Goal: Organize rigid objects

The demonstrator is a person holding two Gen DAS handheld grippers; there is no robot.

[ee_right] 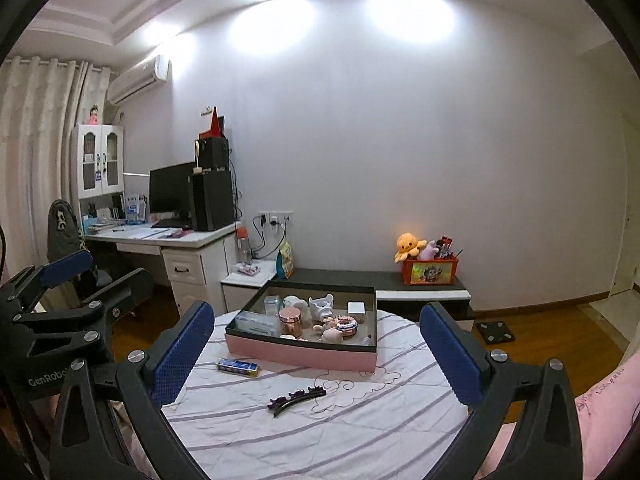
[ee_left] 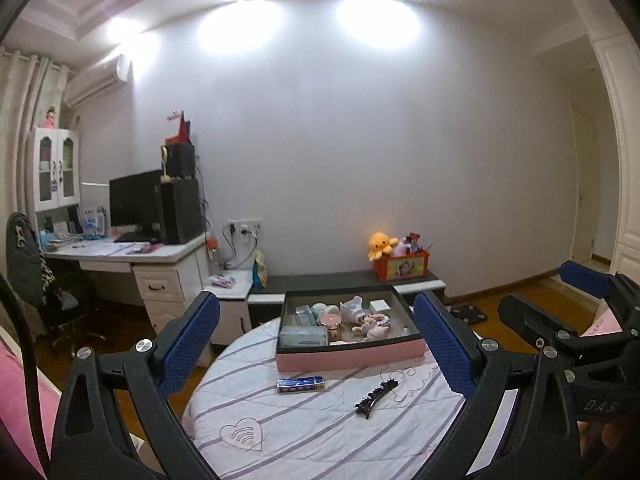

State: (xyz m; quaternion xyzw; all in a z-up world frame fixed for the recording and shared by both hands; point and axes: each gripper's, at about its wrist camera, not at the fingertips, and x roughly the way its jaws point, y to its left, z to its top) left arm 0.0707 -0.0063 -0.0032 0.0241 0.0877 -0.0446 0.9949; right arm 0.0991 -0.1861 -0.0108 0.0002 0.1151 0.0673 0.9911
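Observation:
A pink box with a dark rim [ee_left: 348, 356] [ee_right: 304, 354] stands at the far side of a round table with a striped white cloth [ee_left: 304, 424] [ee_right: 320, 432]. It holds several small items, among them a rose-gold jar [ee_right: 290, 320] and white ceramic pieces. In front of it on the cloth lie a small blue packet [ee_left: 300, 385] [ee_right: 239, 367] and a dark hair clip [ee_left: 376, 397] [ee_right: 297, 397]. My left gripper [ee_left: 316, 348] and my right gripper [ee_right: 316, 352] both hang wide open above the near side of the table, holding nothing. Each shows at the edge of the other's view.
A white desk [ee_left: 132, 252] with a monitor, a computer tower and a chair stands at the left. A low dark bench [ee_right: 380, 284] along the wall carries an orange toy crate with an orange plush [ee_right: 408, 246]. A black scale [ee_right: 494, 330] lies on the wooden floor.

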